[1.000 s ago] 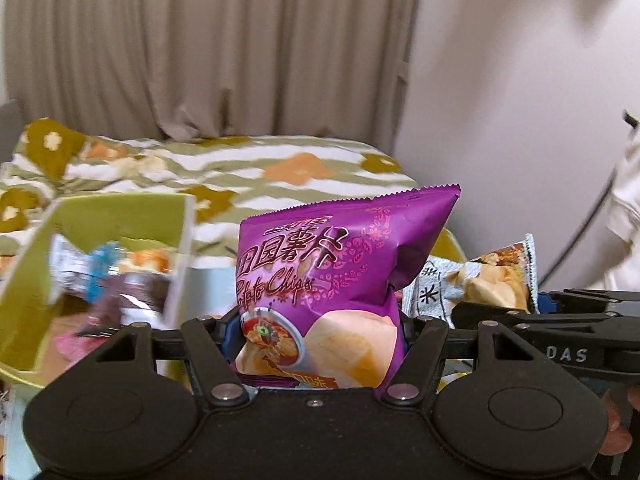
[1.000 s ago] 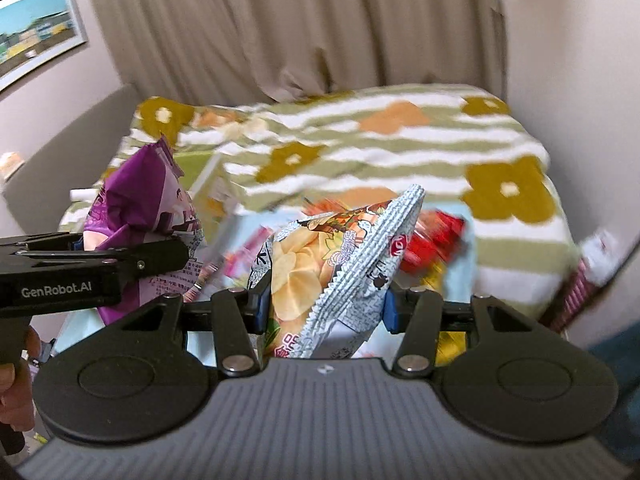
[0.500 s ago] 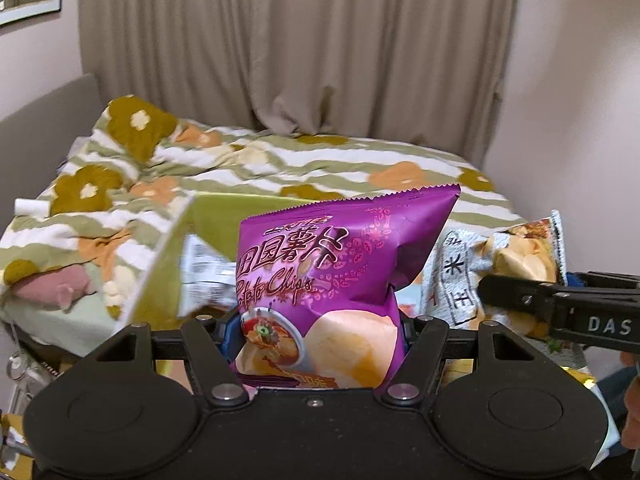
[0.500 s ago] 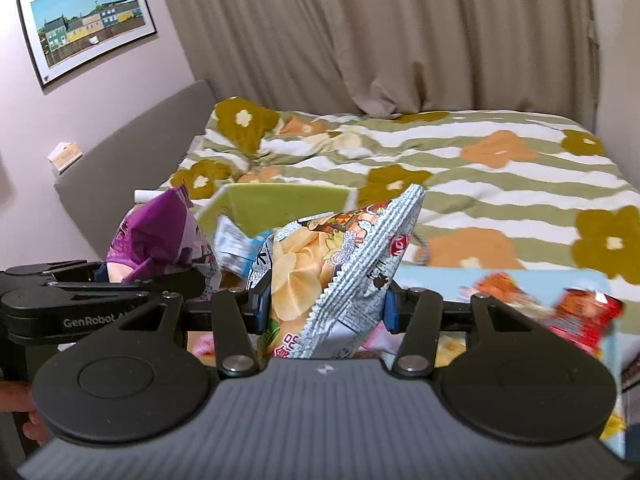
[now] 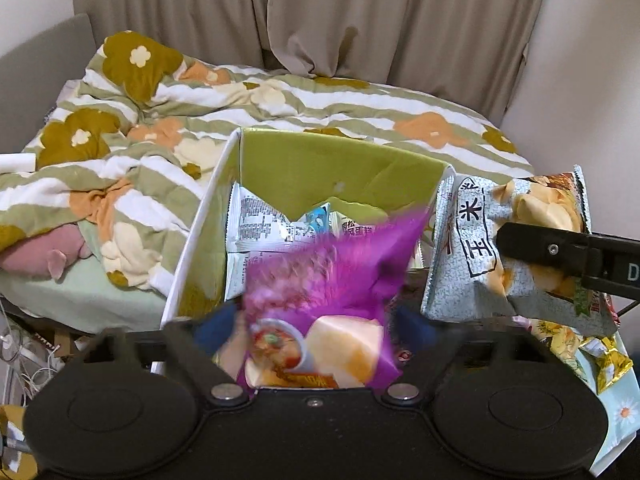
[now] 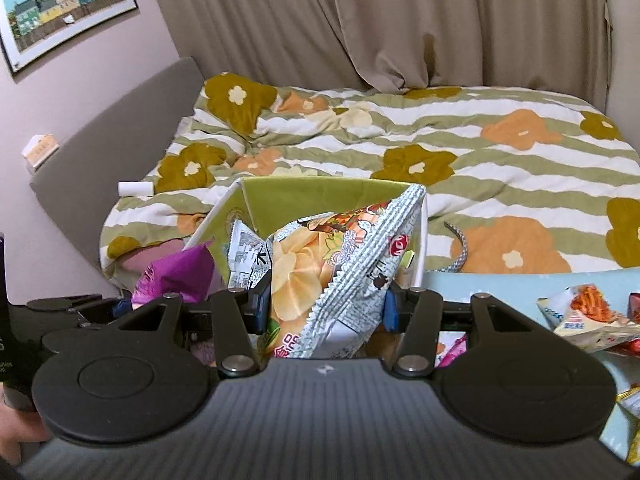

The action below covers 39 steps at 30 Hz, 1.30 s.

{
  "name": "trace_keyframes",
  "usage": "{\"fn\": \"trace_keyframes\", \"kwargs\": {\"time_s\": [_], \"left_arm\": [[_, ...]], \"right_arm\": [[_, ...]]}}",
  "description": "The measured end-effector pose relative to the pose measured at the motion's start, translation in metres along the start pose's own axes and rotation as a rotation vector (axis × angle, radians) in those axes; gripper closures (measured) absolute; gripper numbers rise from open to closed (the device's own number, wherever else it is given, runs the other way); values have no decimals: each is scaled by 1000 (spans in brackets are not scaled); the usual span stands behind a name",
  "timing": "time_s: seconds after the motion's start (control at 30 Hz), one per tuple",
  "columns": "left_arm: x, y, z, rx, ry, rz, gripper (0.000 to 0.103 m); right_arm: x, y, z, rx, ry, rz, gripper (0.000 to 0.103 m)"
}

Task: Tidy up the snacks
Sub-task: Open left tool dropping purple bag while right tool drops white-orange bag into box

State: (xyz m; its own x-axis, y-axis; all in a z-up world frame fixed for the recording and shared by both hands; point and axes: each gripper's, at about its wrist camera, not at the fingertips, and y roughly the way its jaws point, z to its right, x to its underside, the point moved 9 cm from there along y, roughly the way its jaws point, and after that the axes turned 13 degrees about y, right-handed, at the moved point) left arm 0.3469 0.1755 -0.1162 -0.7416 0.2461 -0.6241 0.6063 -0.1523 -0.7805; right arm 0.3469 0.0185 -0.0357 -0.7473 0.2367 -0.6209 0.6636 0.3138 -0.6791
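The purple chip bag is blurred and dropping between the spread fingers of my left gripper, over the green box. The jaws stand wide, clear of the bag. The bag also shows in the right wrist view. My right gripper is shut on a grey chip bag, held above the green box. The grey bag also shows at the right of the left wrist view. Several snack packets lie inside the box.
A bed with a striped floral quilt lies behind the box. Loose snack packets lie on a light blue cloth at the right. Curtains hang at the back. A grey headboard stands at the left.
My left gripper has opened and the purple bag is slipping down toward the green box. Both grippers have swung left and closer over the box. The right gripper still holds the grey bag.
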Motion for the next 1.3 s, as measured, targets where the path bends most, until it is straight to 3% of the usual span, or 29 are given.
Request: {"fn": "trace_keyframes", "kwargs": {"time_s": [0.27,0.77,0.87,0.9,0.93,0.97,1.3], "left_arm": [[10,1,-7,-18,-15,-22,2],[-2,-22,-29,-117,-97,12,2],[1,-19,-31,-126,-104,0,2],[2,-19,-32,-129,-106,-3,2],[3,-18,-32,-130,-108,-6,2],[5,-18,-32,-130,-112,-9,2],[13,-17,-25,-110,-123,-17,2]], "right_arm": [[-1,23,-2,31,2,-25,37],[-25,53,-35,-81,-86,-55,37],[-24,64,-37,-75,-92,-65,32],[-23,67,-37,-82,-87,-68,22],[-23,68,-37,-91,-77,-70,5],[-23,69,-36,-97,-66,-70,0],[-12,62,-20,-76,-28,-68,0]]}}
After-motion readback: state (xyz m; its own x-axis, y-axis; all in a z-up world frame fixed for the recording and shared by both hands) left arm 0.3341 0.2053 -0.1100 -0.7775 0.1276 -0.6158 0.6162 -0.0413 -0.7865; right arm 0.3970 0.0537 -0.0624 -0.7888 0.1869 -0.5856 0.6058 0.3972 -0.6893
